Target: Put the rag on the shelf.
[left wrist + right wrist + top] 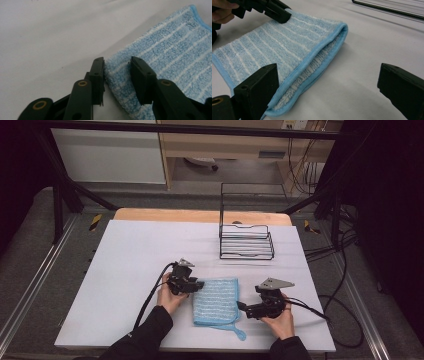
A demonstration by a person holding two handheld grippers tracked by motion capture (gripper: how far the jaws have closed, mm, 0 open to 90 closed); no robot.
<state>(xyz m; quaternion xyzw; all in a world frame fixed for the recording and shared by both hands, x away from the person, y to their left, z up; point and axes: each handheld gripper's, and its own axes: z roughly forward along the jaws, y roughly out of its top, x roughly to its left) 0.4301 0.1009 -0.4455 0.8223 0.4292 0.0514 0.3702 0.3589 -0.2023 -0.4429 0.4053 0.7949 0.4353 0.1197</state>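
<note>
A: Folded blue striped towel (216, 301) lying near the front edge of the white table (125, 265), middle-right, wire rack (246, 241) well apart toward the back edge. Biggest worry: could end up pinching just the top layer at the left fold, so the thing flops open on the lift. Caused by jaws straddling a thick fluffy edge rather than biting deep.

B: Yep. Also might drag the whole towel sideways across the slick surface if pulled before the grip is firm. Hanging loop by the front edge could snag too.

A: Pose-wise: left gripper (117, 75) low, tipped down at the towel's left edge, jaws partly closed with the terry edge between them. Outer pad right at the fold, inner one resting on top. Can't tell if really squeezing yet.

B: Right gripper (327, 87) parked just beside the towel's right side, near the open hemmed edges, jaws spread wide, holding nothing. Left hand (169, 296) wrapped round the handle, forearm in from the front edge.
</note>
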